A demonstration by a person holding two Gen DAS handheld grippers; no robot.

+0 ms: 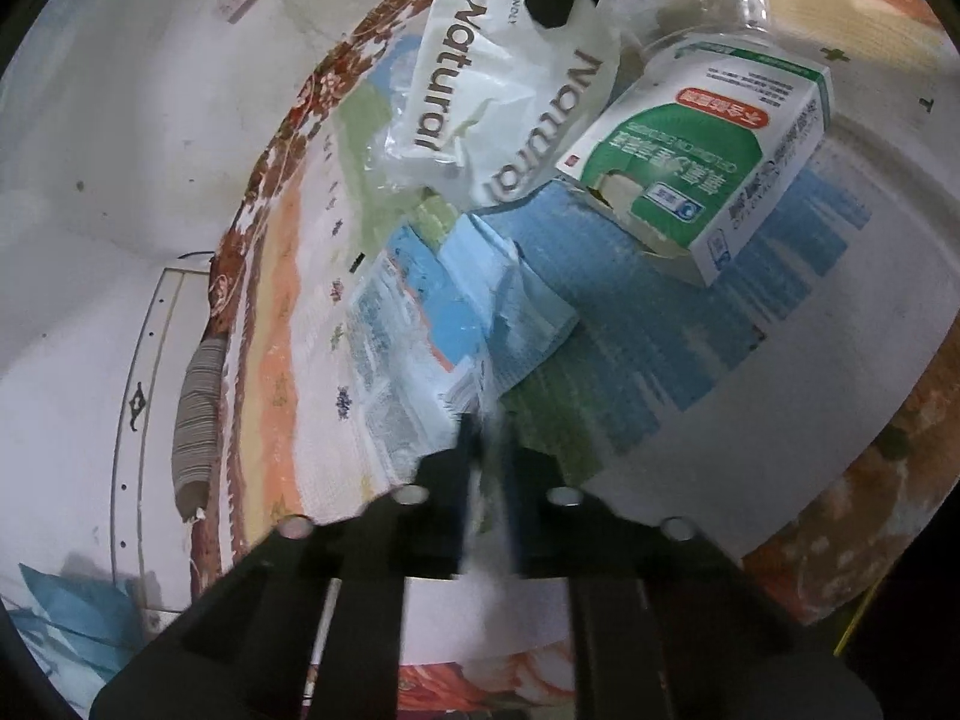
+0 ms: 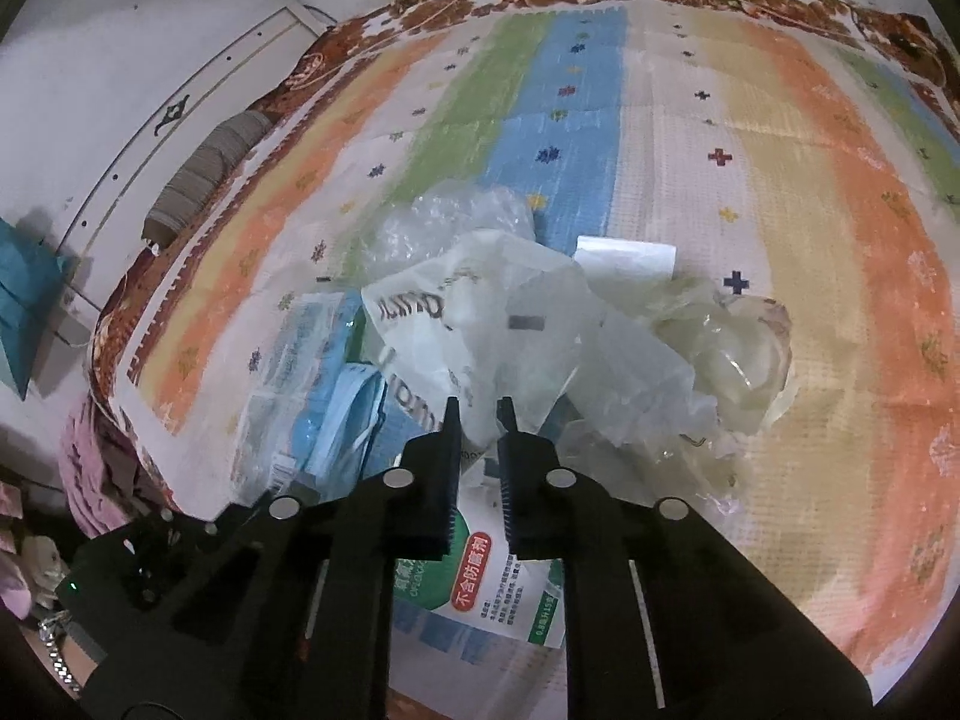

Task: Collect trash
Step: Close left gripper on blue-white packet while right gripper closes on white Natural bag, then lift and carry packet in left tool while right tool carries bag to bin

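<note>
Trash lies in a heap on a striped bedspread (image 2: pixel 690 138). My left gripper (image 1: pixel 489 426) is shut on a crumpled blue-and-white printed wrapper (image 1: pixel 438 312). My right gripper (image 2: pixel 478 408) is shut on a white "Natural" plastic bag (image 2: pixel 480 306) and shows at the top of the left wrist view (image 1: pixel 555 18), pinching the same bag (image 1: pixel 480 78). A green-and-white carton (image 1: pixel 708 150) lies beside the bag, and under the right gripper in the right wrist view (image 2: pixel 480 588). Clear crumpled plastic (image 2: pixel 720 354) and a white paper slip (image 2: pixel 624 255) lie further right.
A large white printed sheet (image 1: pixel 750 396) lies under the trash. A blue face mask (image 2: pixel 354 414) sits at the heap's left. A striped bolster (image 2: pixel 204 174) and a white headboard (image 2: pixel 180 84) are at the bed's left edge. A teal bag (image 2: pixel 24 300) hangs beside it.
</note>
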